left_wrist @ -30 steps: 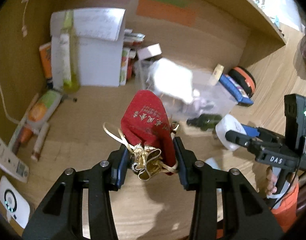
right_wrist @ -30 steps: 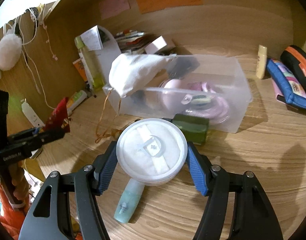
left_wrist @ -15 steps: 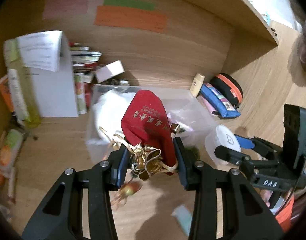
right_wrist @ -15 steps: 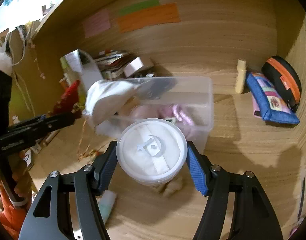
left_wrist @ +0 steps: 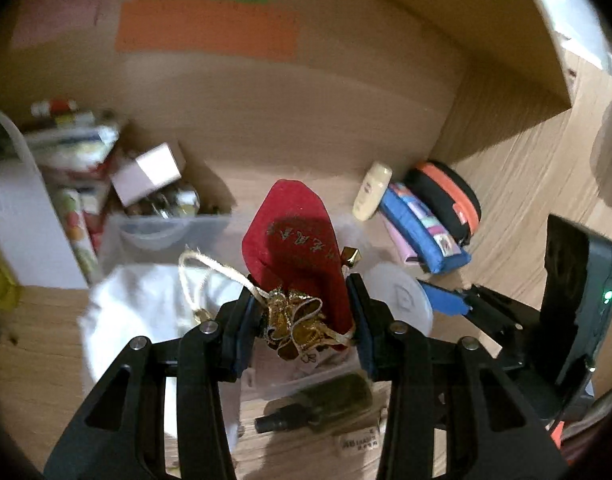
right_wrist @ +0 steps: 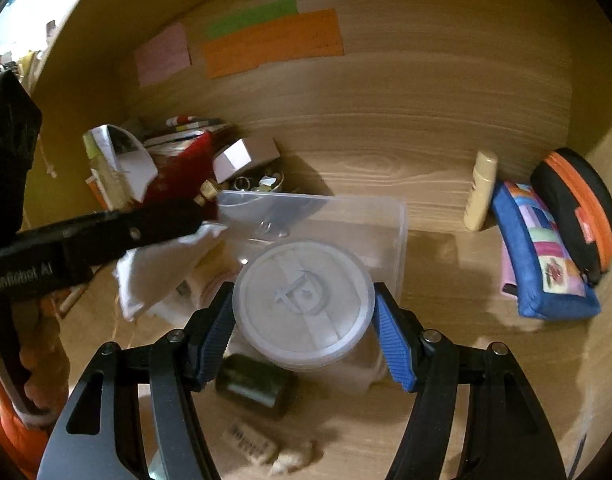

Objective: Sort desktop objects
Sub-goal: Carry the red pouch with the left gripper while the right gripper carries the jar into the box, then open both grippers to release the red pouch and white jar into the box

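From your left wrist camera, your left gripper (left_wrist: 304, 312) is squeezing a red pouch (left_wrist: 296, 240) at its gathered neck, where a gold ribbon (left_wrist: 296, 320) is tied. The pouch sticks up and forward from the jaws. Under it sits a clear plastic box (left_wrist: 166, 228) on the wooden desk (left_wrist: 518, 184). A white cloth bag (left_wrist: 146, 304) hangs over the box's near left side. A dark green bottle (left_wrist: 326, 400) lies on the desk just in front of the box. On the right you can see your right gripper (left_wrist: 446, 300) with a round white tub (left_wrist: 398, 296) in it. Farther back, a small cream tube (left_wrist: 372, 196), a blue pouch (left_wrist: 426, 232) and a black and orange case (left_wrist: 446, 196) lie by the back wall.

From your right wrist camera, your right gripper (right_wrist: 302, 320) is holding the round white tub (right_wrist: 304, 304) tight, one blue pad on each side. The tub hangs over the near end of the clear plastic box (right_wrist: 346, 216). Your left gripper (right_wrist: 202, 208) reaches in from the left with the red pouch (right_wrist: 186, 172) above the box's far left corner. The white cloth bag (right_wrist: 162, 264) droops below it. The dark green bottle (right_wrist: 254, 384) lies on the desk (right_wrist: 446, 280) below the tub. The blue pouch (right_wrist: 542, 252) and the black and orange case (right_wrist: 578, 204) are well off to the right.
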A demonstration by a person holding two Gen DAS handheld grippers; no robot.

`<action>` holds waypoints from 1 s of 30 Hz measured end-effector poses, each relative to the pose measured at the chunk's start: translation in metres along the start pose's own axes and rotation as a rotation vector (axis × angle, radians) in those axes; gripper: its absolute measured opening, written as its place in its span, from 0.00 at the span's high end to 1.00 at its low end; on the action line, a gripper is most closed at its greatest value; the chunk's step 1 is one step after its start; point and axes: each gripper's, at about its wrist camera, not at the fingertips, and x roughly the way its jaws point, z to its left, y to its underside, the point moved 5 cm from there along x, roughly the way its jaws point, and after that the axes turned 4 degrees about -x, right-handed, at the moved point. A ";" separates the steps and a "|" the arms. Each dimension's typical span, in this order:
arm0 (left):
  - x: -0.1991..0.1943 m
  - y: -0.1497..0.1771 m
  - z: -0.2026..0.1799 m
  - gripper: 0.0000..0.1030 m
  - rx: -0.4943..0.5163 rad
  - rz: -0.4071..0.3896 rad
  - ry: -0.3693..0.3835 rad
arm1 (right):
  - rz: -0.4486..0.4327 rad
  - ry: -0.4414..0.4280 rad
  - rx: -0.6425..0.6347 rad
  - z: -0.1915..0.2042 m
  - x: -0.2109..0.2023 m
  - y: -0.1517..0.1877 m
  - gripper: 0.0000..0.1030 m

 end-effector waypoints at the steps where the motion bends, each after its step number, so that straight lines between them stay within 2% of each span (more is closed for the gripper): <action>1: 0.006 0.003 0.002 0.60 -0.003 0.020 0.005 | -0.001 0.000 0.002 -0.001 0.003 0.000 0.39; 4: 0.019 0.008 0.007 0.60 -0.022 0.073 0.033 | 0.020 0.001 -0.003 -0.001 0.015 0.003 0.39; 10: 0.020 0.012 0.006 0.57 -0.020 0.082 0.040 | 0.035 0.015 -0.042 0.007 0.022 0.006 0.39; 14: 0.019 0.012 0.001 0.46 -0.002 0.085 0.036 | 0.045 0.010 -0.039 0.006 0.023 0.008 0.39; 15: 0.017 0.013 -0.002 0.38 0.006 0.081 0.037 | 0.047 0.009 -0.037 0.006 0.023 0.009 0.39; 17: 0.012 0.013 -0.006 0.34 0.020 0.064 0.041 | 0.051 0.009 -0.032 0.006 0.023 0.009 0.39; 25: -0.015 0.005 -0.016 0.34 0.050 -0.004 0.025 | -0.001 0.026 -0.018 0.008 -0.003 0.000 0.36; 26: -0.019 0.004 -0.015 0.32 0.047 -0.016 0.018 | -0.010 0.039 -0.008 0.008 -0.008 0.000 0.31; 27: -0.024 0.003 -0.015 0.21 0.047 -0.028 0.008 | -0.018 0.045 -0.003 0.007 -0.012 0.000 0.27; 29: -0.036 0.002 -0.012 0.12 0.049 -0.067 -0.018 | -0.035 0.049 0.004 0.008 -0.021 0.000 0.25; 30: -0.041 0.002 -0.011 0.12 0.051 -0.082 -0.028 | -0.043 0.054 0.008 0.008 -0.026 0.001 0.25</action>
